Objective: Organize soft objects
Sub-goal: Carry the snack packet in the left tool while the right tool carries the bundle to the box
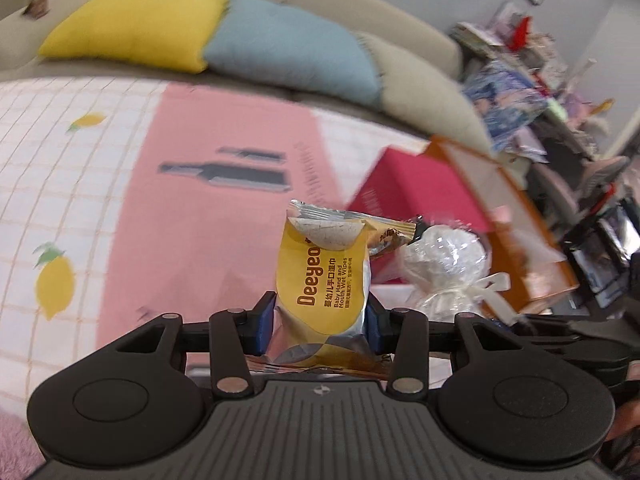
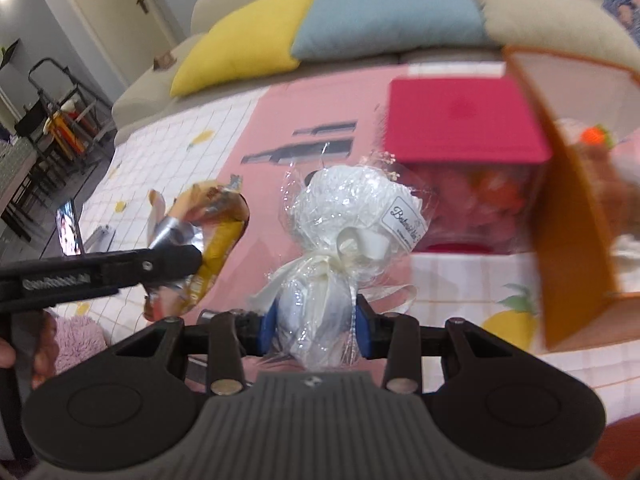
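Left gripper (image 1: 320, 322) clamps a wet wipes pack (image 1: 326, 276) upright. Right gripper (image 2: 316, 330) pinches a cellophane-wrapped white bundle (image 2: 340, 240); pink-lidded box (image 2: 460, 120) at 1 o'clock above table (image 2: 168, 152).

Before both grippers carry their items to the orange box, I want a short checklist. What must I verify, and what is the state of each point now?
1. Left gripper grips the wet wipes pack with both pads: ok.
2. Right gripper grips the white wrapped bundle below its ribbon: ok.
3. Both items are lifted off the tablecloth: ok.
4. The two held items are apart from each other: ok.
5. Orange box is open toward the grippers: ok.
6. Free room inside the box: cannot tell, blurred.
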